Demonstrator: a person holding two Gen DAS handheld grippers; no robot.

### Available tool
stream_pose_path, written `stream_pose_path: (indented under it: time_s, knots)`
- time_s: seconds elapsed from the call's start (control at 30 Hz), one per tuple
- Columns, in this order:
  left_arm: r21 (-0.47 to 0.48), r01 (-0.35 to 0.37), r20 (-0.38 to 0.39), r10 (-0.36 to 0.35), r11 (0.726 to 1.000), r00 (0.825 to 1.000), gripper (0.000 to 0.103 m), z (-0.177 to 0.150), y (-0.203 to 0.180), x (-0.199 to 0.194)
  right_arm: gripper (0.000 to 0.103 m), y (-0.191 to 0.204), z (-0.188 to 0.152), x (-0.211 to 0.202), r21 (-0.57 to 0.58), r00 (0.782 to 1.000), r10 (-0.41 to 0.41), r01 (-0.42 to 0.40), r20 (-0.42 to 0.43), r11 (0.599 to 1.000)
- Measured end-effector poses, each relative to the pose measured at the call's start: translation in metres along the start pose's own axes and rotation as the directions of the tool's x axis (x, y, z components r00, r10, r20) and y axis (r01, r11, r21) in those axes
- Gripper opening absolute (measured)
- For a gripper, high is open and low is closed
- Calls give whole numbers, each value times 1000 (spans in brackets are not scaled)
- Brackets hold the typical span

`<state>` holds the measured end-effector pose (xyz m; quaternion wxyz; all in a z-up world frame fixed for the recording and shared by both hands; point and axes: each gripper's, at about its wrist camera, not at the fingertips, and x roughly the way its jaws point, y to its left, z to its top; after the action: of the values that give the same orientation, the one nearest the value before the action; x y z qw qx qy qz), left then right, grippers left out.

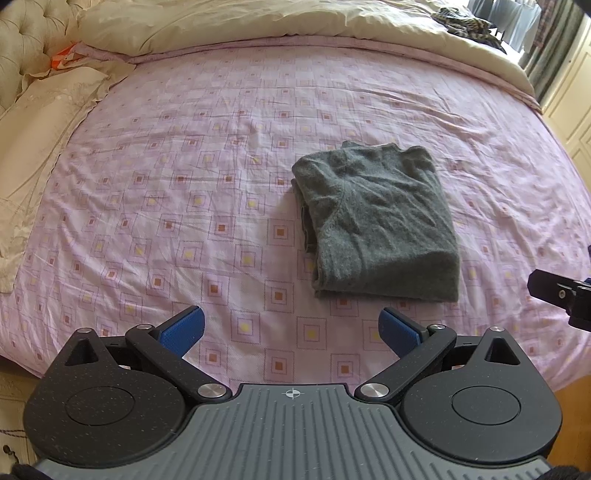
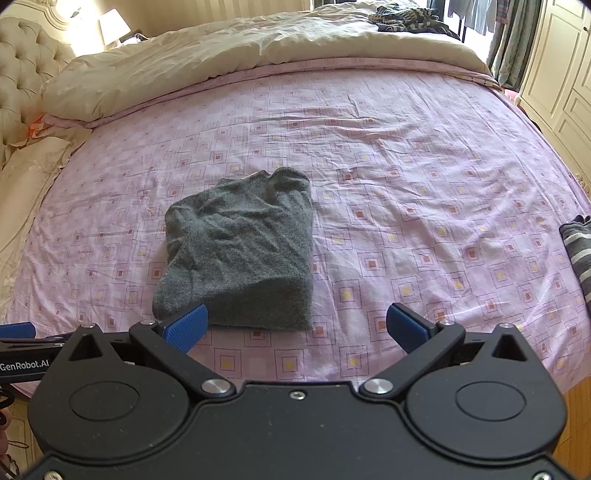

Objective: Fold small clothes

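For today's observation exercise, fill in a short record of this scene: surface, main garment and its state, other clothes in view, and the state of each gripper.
surface: pink patterned bed sheet
main garment: grey sweater, folded, lying on the sheet
other clothes: striped garment at right edge; dark patterned clothes on the cream duvet
left gripper: open, holding nothing
right gripper: open, holding nothing

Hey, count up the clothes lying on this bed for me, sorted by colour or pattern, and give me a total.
Grey: 1, the folded grey sweater on the pink sheet
Striped: 1, the striped garment at the right edge, partly cut off
Dark patterned: 1, the patterned pile on the cream duvet; it may hold more than one piece
Total: 3
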<state>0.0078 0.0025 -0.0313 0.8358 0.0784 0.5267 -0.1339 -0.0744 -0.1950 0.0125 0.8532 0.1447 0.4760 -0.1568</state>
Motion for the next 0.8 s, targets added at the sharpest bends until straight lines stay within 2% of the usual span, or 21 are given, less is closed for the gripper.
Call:
stream_pose_path:
  time_s: [0.8]
  knots:
    - [26,3,-7,-2,1000,1000,102,2,-9,3,103,-1,2,2,1,1000,2,-2,-3,1000]
